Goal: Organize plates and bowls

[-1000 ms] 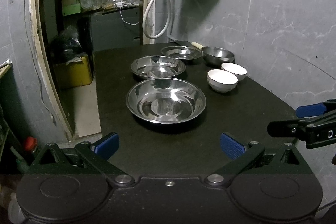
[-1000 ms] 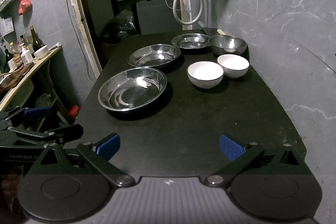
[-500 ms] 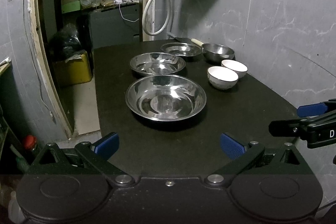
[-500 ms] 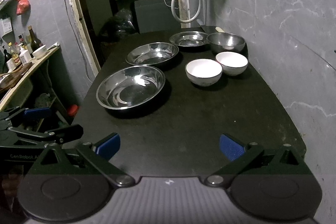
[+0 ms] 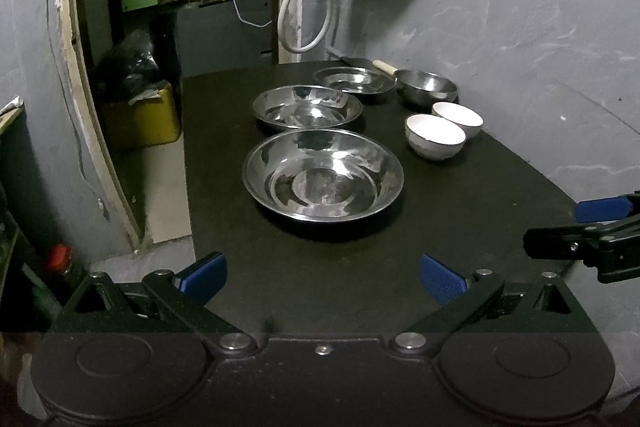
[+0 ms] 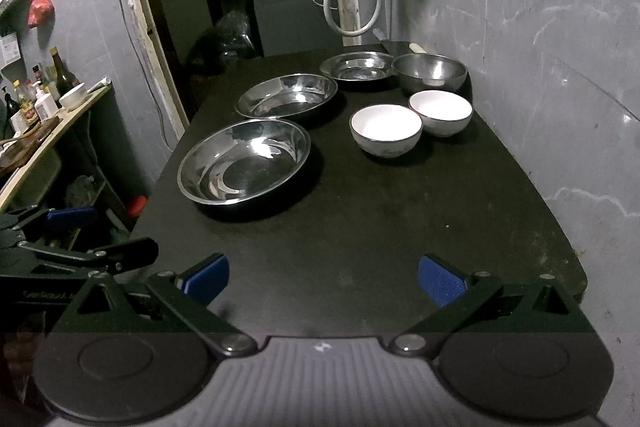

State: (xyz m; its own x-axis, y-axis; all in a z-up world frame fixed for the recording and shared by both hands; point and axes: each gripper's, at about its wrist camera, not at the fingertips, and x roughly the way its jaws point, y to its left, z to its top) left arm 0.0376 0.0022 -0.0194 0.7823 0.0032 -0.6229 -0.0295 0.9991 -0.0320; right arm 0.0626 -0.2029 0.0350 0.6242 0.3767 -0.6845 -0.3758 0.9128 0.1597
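Three steel plates [image 5: 322, 174] sit in a row along the dark worktop [image 6: 360, 227], two white bowls [image 6: 385, 133] beside them. Left gripper [image 5: 320, 277] and right gripper [image 6: 322, 277] hover wide open, empty. Slick, shallow rims could slip from a pinch and clatter.

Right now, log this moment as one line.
left gripper: open, empty | right gripper: open, empty | steel plates: three, unstacked | white bowls: two, side by side | steel bowl: apart
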